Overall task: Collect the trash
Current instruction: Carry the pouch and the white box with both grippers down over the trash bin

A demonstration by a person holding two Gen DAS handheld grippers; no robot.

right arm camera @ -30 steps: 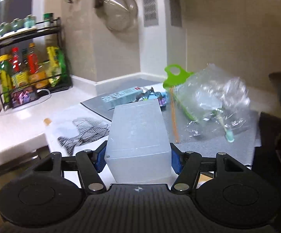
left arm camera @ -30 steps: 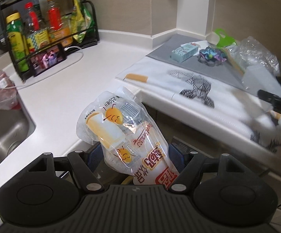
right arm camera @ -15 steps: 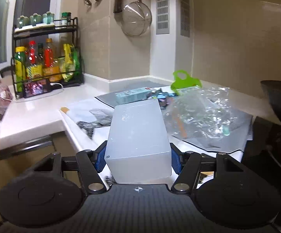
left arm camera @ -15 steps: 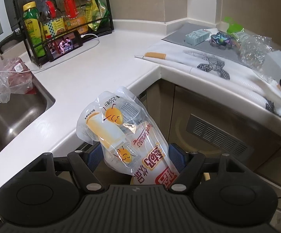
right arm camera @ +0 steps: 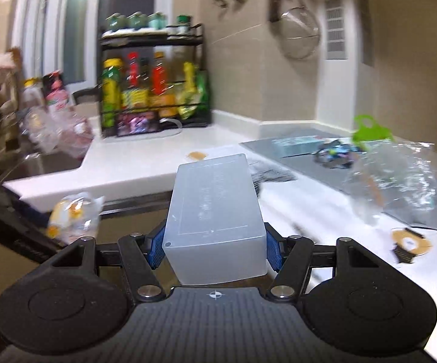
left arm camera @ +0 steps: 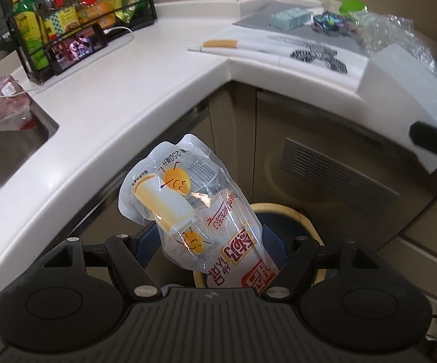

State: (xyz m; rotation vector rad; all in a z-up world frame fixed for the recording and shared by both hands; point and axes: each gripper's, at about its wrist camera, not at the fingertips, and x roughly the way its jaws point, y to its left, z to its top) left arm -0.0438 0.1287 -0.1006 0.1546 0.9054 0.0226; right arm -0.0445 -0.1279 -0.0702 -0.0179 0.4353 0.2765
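Two pieces of trash are in hand. Our left gripper (left arm camera: 211, 246) is clenched on the empty milk pouch (left arm camera: 194, 211), held over the round bin (left arm camera: 304, 220) on the floor by the cabinet. Our right gripper (right arm camera: 214, 246) grips the translucent plastic box (right arm camera: 215, 214) above the countertop (right arm camera: 164, 154) edge. We judge the drop is next: centre the pouch over the bin's mouth before we let go, then bring the box across.

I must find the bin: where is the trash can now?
In the left wrist view, the trash can stands on the floor below the counter corner, directly behind the pouch.
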